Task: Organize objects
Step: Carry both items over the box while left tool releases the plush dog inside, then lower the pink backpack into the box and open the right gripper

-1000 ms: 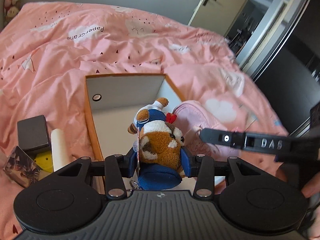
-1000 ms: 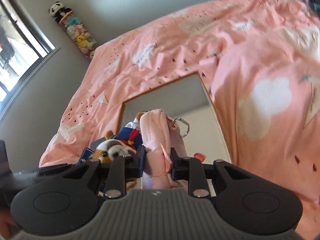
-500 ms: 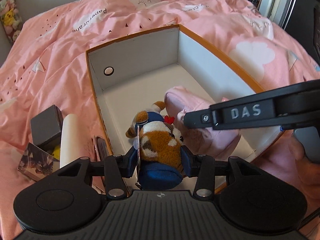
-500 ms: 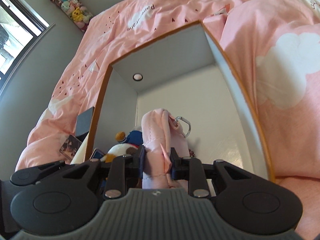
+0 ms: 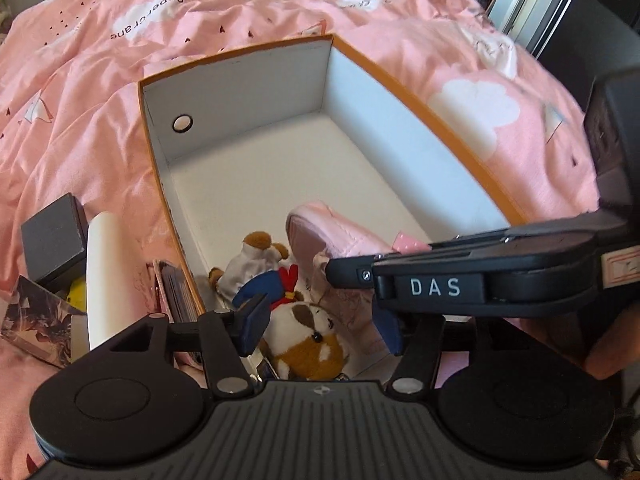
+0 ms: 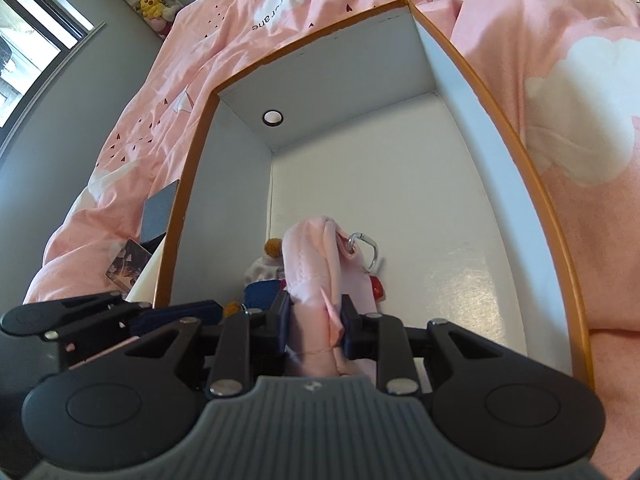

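Dark grey box (image 5: 54,240): closed, lying on the pink duvet (image 5: 120,92) well left of the left gripper, outside the open box.
White roll (image 5: 105,276): lies just right of the dark grey box, running along the outer left wall of the open box.
Open box (image 5: 248,92): orange rim, white inside, a round finger hole in the far wall; it sits on the duvet straight ahead of both grippers.
Plush toy (image 5: 298,320): brown and white face, blue and white outfit, red bow at the neck; it lies on the box floor in the near left corner, between the left gripper's fingers and just beyond them.
Left gripper (image 5: 318,326): tilted steeply down into the box; its jaws have just been opening, and the blue pads now stand apart on either side of the plush with a gap at the left pad.
Pink pouch (image 6: 316,276): soft quilted pink fabric with a silver carabiner (image 6: 366,250) on its far end; it sits in the box just right of the plush, touching it.
Right gripper (image 6: 314,322): angled down into the box, jaws clamped on the near end of the pouch; in the left wrist view it crosses in from the right above the left gripper's right finger.
Hand (image 5: 612,344): a part shows at the right edge, behind the right gripper.
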Available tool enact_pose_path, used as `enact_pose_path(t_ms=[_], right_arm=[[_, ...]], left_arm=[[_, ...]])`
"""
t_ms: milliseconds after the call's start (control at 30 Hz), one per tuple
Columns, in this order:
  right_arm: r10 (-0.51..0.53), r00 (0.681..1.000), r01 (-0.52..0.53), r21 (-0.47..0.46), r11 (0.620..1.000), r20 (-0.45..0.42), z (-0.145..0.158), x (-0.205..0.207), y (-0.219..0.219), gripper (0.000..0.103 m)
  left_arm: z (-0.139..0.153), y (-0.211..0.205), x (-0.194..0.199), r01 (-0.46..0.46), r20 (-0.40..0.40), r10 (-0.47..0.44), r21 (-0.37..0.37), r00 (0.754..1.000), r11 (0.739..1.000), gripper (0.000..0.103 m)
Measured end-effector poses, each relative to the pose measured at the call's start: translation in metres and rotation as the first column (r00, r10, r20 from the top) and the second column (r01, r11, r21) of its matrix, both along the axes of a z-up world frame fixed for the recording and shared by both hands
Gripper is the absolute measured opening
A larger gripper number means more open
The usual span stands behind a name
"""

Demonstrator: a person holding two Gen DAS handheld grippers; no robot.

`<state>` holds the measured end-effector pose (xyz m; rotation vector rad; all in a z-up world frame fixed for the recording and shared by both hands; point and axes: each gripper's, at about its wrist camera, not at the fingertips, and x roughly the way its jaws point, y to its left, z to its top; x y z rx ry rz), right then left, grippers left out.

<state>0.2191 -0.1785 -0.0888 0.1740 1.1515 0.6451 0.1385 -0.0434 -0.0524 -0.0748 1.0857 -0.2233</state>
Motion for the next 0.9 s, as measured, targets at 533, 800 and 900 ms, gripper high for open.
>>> enact_pose_path(t_ms=[533, 800, 900], right_arm=[[-0.066, 0.998, 0.065, 0.016, 0.998, 0.005, 0.014, 0.009, -0.017, 0.027], [-0.151, 0.984, 0.155, 0.046, 0.987, -0.093, 0.004, 0.018, -0.033, 0.028], [-0.150, 0.984, 0.155, 0.049, 0.987, -0.100, 0.002, 0.019, -0.032, 0.028]], left_arm=[[0.019, 0.020, 0.033, 0.241, 0.027, -0.240, -0.081, 0.970, 0.967, 0.045], [-0.003, 0.003, 0.052, 0.358, -0.059, -0.359, -0.023, 0.932, 0.933, 0.036], [-0.012, -0.004, 0.051, 0.397, -0.086, -0.396, 0.000, 0.914, 0.918, 0.035]])
